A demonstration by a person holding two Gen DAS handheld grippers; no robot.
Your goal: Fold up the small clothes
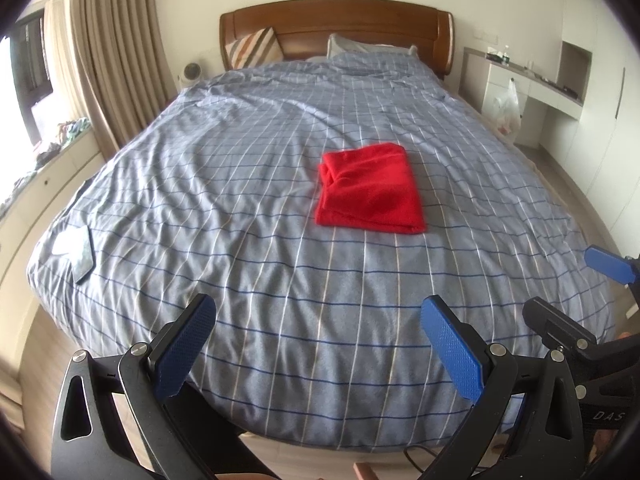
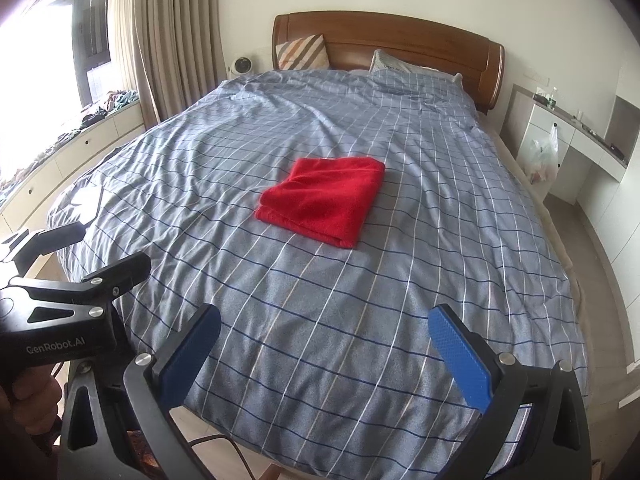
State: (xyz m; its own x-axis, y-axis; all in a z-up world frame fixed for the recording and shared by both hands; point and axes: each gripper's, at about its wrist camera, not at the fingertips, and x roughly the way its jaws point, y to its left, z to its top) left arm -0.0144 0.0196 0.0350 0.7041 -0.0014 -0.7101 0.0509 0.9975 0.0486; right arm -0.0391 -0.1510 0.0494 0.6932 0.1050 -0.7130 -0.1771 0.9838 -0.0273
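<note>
Here's the folded red fleece cloth (image 1: 370, 188), lying as a neat rectangle on the blue-grey checked duvet (image 1: 256, 200) around the middle of the bed, well apart from both tools. From the right wrist the same red bundle (image 2: 324, 202) sits with its layered fold edges turned toward the near left, nothing touching it.

Down at the foot of the bed, the left gripper (image 1: 318, 346) hangs over the duvet's near edge, its blue textured pads (image 1: 184, 346) spread wide, released and holding nothing. Just beside it, the right gripper (image 2: 326, 354) is in the same pose, blue pads (image 2: 460, 356) flared apart, nothing between them. Each tool catches the other at its frame edge: the right one's black body and a blue pad at the right of the left view, the left one's black body at the left of the right view.

Further off, a dark flat phone-like slab (image 1: 84, 256) rests on the duvet's left corner beside a white patch I can't identify. At the head, a brown wooden headboard (image 1: 340, 24), a striped cushion (image 1: 254, 48) and a pale grey pillow (image 1: 352, 46). Beige curtains (image 1: 116, 52) hang left; a white plastic bag (image 1: 508, 110) hangs at the white desk on the right
</note>
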